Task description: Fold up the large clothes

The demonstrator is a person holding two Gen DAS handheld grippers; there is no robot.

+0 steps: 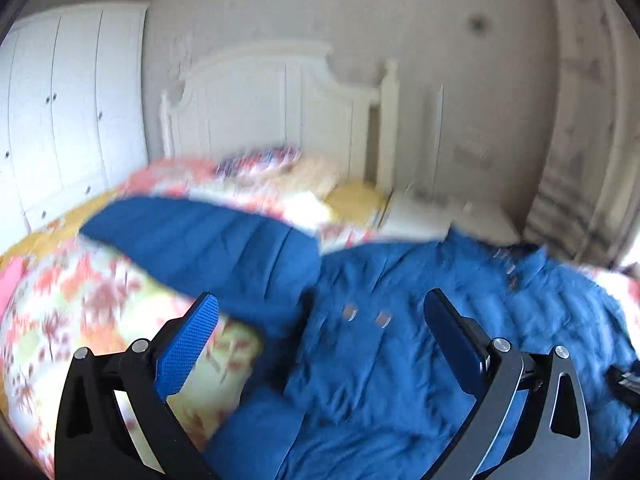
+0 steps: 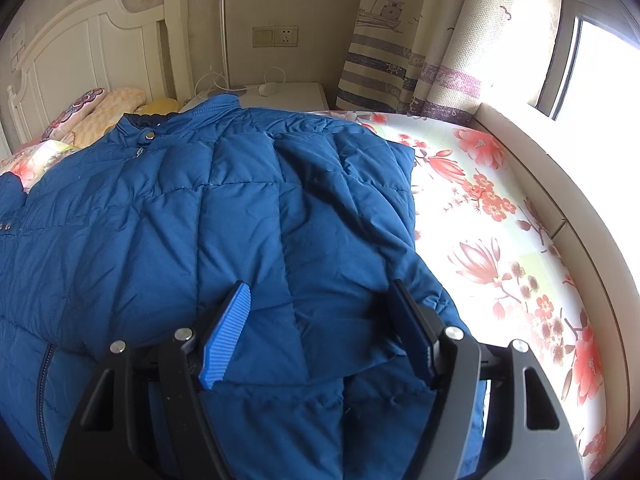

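While the blue puffer jacket (image 2: 224,216) lies spread across the floral bedspread (image 2: 500,216), its collar toward the white headboard (image 2: 80,52), the right gripper (image 2: 320,312) hovers over it with its 2 fingers spread wide and nothing between them; a folded sleeve panel lies just ahead of the tips. Seen through a blurred left wrist view, the left gripper (image 1: 320,308) is likewise released above the jacket's snap front, with 1 sleeve (image 1: 200,236) stretched left over the bedspread. A white nightstand (image 2: 280,94) sits beside the headboard, near the striped curtain (image 2: 400,60).
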